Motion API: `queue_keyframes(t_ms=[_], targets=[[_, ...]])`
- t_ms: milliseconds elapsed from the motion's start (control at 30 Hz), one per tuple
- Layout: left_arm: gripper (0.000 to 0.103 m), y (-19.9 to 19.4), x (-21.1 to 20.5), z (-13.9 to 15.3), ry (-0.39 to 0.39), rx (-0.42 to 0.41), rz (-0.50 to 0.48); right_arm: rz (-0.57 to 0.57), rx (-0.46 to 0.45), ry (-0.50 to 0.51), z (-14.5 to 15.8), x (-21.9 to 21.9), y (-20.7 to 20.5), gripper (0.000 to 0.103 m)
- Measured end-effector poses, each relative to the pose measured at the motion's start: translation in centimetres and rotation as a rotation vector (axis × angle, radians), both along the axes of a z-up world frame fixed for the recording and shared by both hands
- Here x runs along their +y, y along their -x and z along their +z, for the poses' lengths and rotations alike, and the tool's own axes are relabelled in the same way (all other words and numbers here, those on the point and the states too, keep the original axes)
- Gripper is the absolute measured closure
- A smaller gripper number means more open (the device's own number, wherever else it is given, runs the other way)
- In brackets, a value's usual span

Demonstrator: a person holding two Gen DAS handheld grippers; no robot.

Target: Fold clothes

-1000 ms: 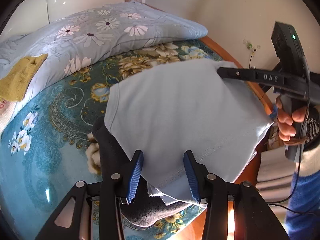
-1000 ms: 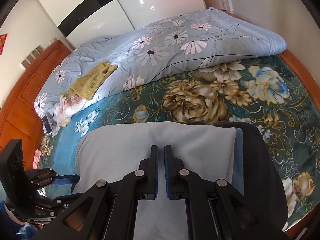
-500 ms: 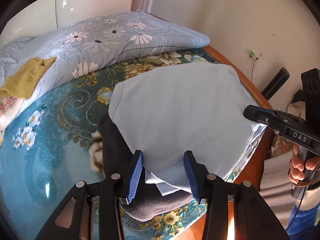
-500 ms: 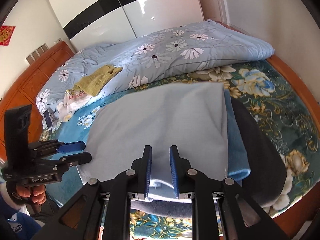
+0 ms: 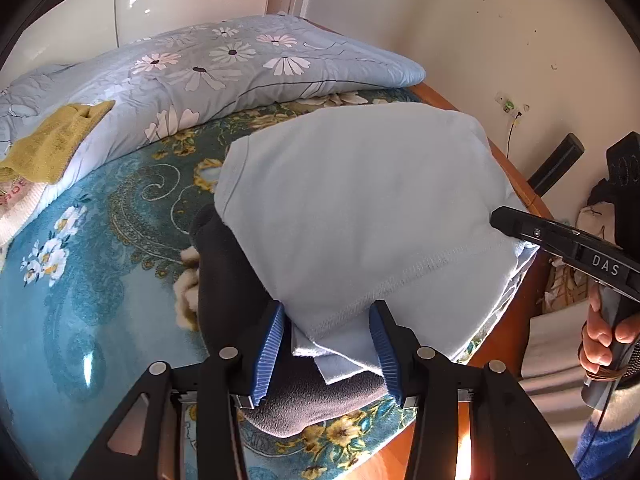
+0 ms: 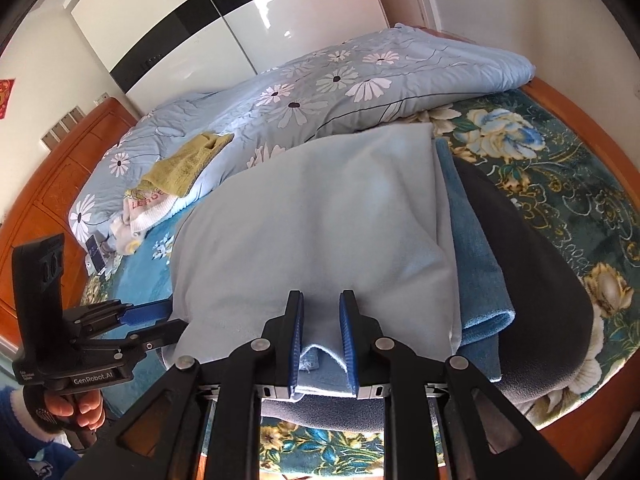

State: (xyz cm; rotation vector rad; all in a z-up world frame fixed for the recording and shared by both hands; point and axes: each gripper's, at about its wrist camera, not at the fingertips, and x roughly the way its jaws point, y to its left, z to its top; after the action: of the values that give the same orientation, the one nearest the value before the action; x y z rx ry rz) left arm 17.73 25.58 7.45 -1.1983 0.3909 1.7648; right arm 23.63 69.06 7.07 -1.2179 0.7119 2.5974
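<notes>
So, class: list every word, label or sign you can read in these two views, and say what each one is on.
"DAS": on the right gripper, on its finger's side.
"GenRobot.AI": on the left gripper, on its body.
Small print above "GenRobot.AI": too small to read.
Red letters on the white garment: partly folded, unreadable.
Red wall hanging: blurred.

pale blue shirt [image 5: 360,200], teal floral bedspread [image 5: 100,280] (gold blooms)

Both wrist cameras look steeply down, close over the bed's [image 5: 80,280] near edge from opposite corners, sharing the folded pale-blue garment [image 5: 360,208] [image 6: 320,216].
</notes>
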Motion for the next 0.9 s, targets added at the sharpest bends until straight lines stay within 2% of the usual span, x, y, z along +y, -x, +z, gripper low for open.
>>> queue_keyframes(t_ms=[100, 233, 333, 433, 500, 800, 900], targets=[[0.054, -0.4, -0.8, 0.2, -0.003, 0.01, 0.007, -0.001, 0.003, -0.027, 0.9, -1.3, -0.3, 0.084], [0.048, -1.0, -1.9, -0.1, -0.004, 0.009, 0.022, -0.014, 0.0, -0.057, 1.5, -3.0, -1.1, 0.075], [0.044, -1.7, -2.8, -0.4, 0.002, 0.01, 0.036, -0.028, -0.008, -0.08, 2.0, -4.2, -1.6, 0.072], [0.038, -2.6, -3.6, -0.5, 0.008, 0.026, 0.041, -0.019, -0.03, -0.091, 2.0, -5.6, -2.2, 0.066], [0.029, -3.2, -4.3, -0.5, -0.003, 0.021, 0.045, -0.011, -0.047, -0.096, 1.8, -6.6, -2.5, 0.066], [0.003, -4.4, -7.5, -0.1, -0.065, 0.033, 0.104, -0.018, -0.098, -0.103, 0.0, -9.4, -3.5, 0.053], [0.0, -4.6, -8.5, 0.3, -0.088, 0.046, 0.122, -0.017, -0.089, -0.072, -0.2, -9.8, -3.6, 0.051]])
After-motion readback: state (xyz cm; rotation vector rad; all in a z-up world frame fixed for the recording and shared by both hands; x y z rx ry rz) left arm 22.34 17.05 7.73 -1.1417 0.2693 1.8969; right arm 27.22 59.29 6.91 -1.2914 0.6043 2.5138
